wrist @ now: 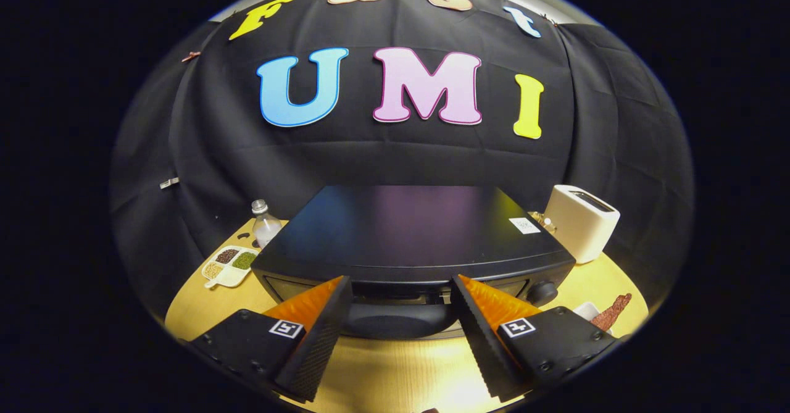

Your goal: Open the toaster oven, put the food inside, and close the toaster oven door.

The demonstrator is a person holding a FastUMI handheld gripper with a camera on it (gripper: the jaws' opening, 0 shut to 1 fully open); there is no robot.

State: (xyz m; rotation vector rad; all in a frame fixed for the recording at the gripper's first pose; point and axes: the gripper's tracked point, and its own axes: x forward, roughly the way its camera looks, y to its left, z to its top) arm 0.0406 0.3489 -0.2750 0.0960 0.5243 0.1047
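Gripper view: black toaster oven (407, 231), hand-held gripper (401, 314) spread at handle.

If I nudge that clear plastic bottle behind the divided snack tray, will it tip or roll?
The clear plastic bottle stands upright, tall and narrow, so it would probably tip easily. It looks nearly empty, so likely light; being round, once down it may roll on the wooden table toward the black toaster oven. The gripper is open, fingers straddling the oven's handle.

The toaster oven (410, 234) has a smooth, slightly shiny dark top. The table (395, 370) looks like pale, smooth wood. The small toaster (582, 221) is matt. The bottle (265, 223) is clear plastic
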